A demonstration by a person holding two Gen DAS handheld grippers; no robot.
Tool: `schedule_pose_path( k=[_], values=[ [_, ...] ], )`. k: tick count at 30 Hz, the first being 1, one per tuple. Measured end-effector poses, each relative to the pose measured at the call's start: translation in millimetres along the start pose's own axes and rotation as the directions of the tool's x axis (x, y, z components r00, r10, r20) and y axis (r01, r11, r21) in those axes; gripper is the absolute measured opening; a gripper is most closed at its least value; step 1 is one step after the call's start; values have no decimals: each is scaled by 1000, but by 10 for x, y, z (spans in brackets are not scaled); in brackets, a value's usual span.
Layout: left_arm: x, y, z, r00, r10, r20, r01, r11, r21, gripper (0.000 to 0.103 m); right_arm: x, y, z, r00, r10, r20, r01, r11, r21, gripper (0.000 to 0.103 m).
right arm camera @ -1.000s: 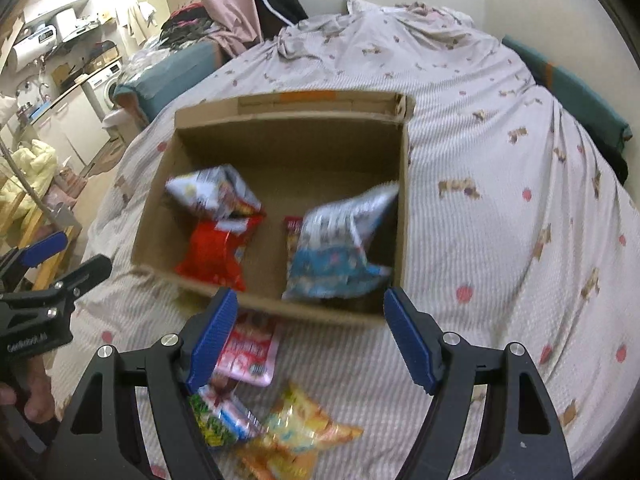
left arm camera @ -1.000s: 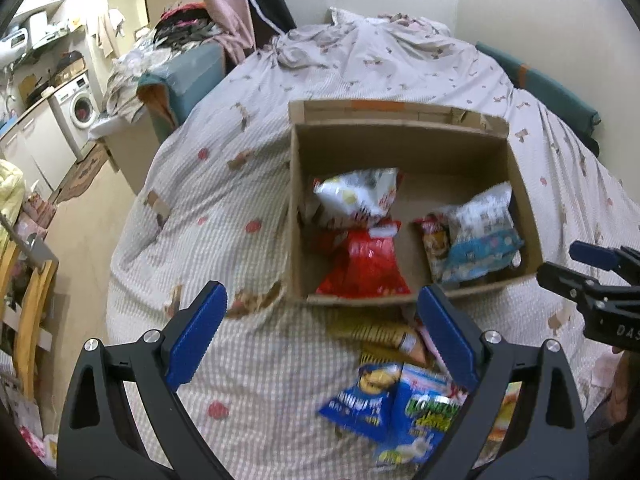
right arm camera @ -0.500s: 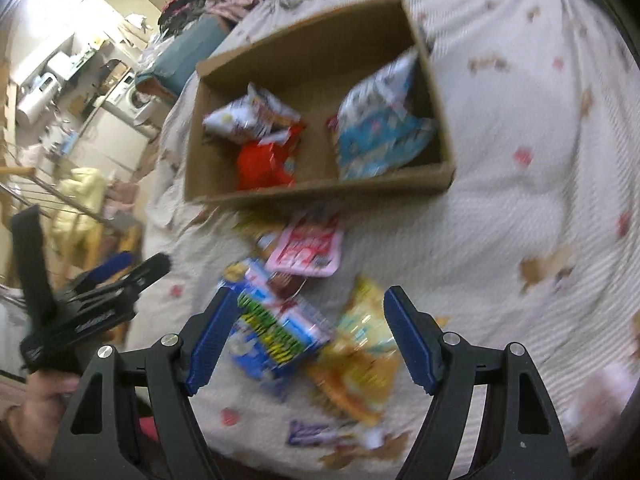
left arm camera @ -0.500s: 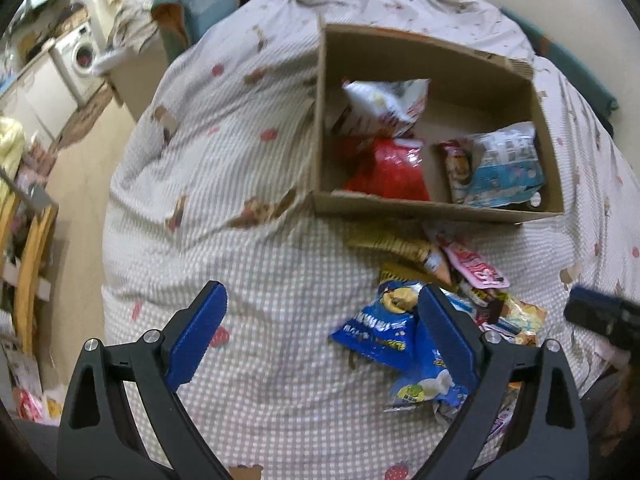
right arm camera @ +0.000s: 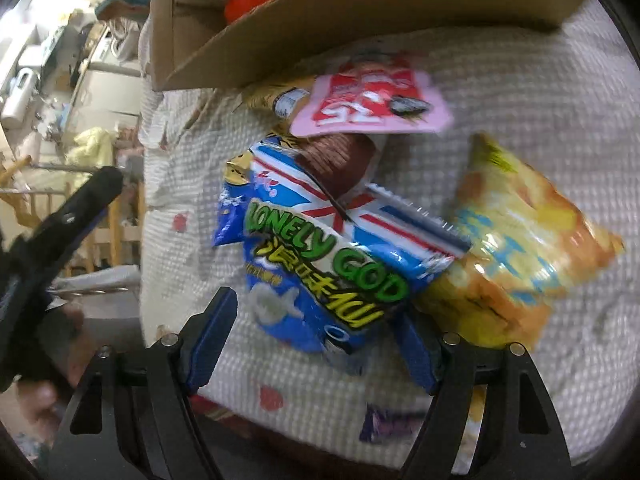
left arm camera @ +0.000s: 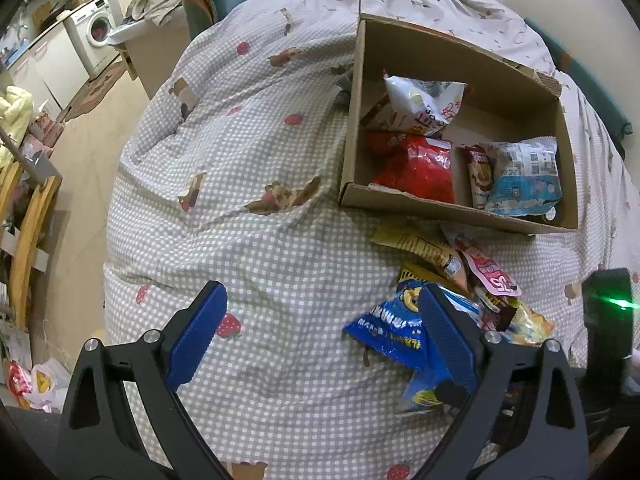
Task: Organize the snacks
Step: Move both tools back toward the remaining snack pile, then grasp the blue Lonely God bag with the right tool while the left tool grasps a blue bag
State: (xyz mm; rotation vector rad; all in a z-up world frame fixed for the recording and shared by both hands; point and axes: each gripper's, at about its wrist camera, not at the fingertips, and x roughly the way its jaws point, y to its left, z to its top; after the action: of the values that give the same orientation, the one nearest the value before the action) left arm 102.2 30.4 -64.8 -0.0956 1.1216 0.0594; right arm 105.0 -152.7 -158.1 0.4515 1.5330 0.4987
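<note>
Now blue snack bag (right arm camera: pixel 320 276) between right tool (right arm camera: pixel 316 344) jaws

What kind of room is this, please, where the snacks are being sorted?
Probably a small home, perhaps a studio flat: the cardboard box and snack packets lie on a bed with a checked quilt, a washing machine stands beside white cabinets, and clothes are piled nearby.

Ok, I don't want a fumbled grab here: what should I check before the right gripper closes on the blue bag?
1. Right gripper open: ok.
2. Blue bag between its fingers: ok.
3. Bag free of other packs: not ok, the brown pack lies on its far end.
4. Room in the cardboard box: ok, floor bare at the back.
5. Left gripper open, holding nothing: ok.
6. Sharp view: not ok, blurred.
</note>
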Motion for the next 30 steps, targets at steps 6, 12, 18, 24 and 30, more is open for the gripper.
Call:
schedule_pose_path(
  k=[6,12,18,24,30],
  values=[
    [5,96,-20,1000,1,-5,-1,1000,-15,95,109,93,26,997,-70,25,71,996,-58,74],
    [9,115,-29,1000,6,-5,-6,1000,-17,95,59,82,-61,996,-79,31,82,991,-110,54],
    [37,125,-27,1000,18,-8,-18,1000,-17,95,-100,70,-204,999,-32,34,36,990,-137,52],
    [106,89,-25,999,27,-26,-27,1000,-13,95,-382,39,-383,998,59,13,-56,982,-181,52],
    [229,1,-3,998,15,-64,-16,1000,-15,95,-797,-21,-358,982,111,152,-81,978,-190,52]
  ],
)
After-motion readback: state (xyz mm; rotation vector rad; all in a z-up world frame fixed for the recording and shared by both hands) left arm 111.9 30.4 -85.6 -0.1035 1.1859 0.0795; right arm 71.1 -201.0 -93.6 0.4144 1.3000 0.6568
